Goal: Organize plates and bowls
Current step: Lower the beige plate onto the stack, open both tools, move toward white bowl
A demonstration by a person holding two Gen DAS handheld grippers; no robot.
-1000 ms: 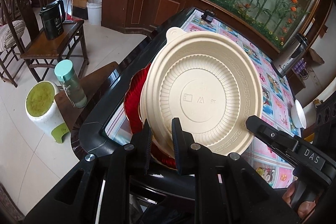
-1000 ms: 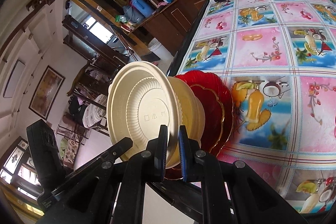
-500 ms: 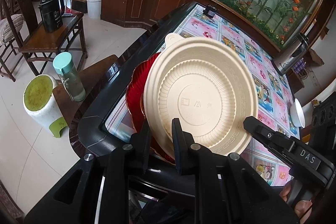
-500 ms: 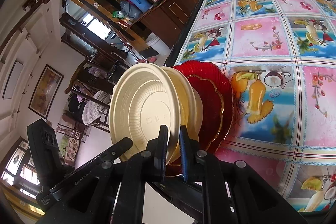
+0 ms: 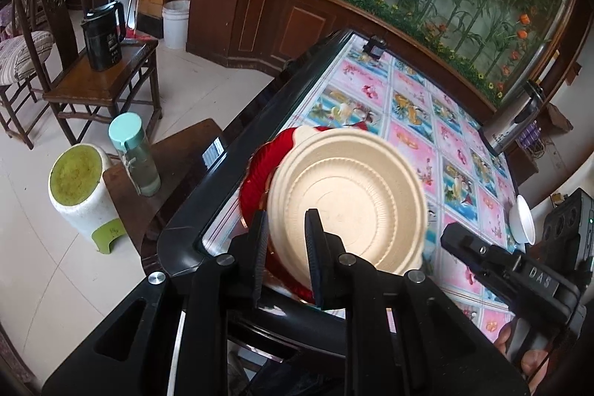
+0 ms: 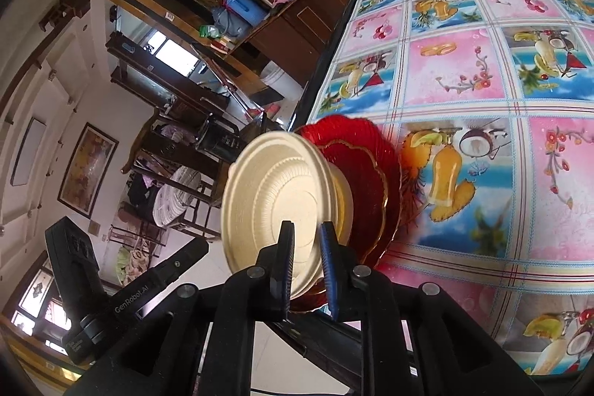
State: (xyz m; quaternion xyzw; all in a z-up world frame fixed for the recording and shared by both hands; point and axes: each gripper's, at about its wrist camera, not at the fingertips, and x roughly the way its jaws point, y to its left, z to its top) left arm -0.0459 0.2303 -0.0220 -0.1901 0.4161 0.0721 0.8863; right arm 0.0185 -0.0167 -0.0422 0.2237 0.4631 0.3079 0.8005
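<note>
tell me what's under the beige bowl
Red scalloped plates lie stacked beneath the beige bowl, on the tablecloth. At least two gold-edged rims show; the bowl covers their centres, so anything lying there stays hidden.

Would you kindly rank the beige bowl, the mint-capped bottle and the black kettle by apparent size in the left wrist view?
1. beige bowl, largest, though nearest the camera.
2. mint-capped bottle and black kettle look alike; unranked.

Cream ribbed bowl (image 5: 349,206), gold-edged red plates (image 6: 371,173), pink-and-blue fruit-print tablecloth (image 6: 464,69).

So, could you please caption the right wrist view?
Right gripper opening around a beige bowl over red plates at the table's edge.
</note>
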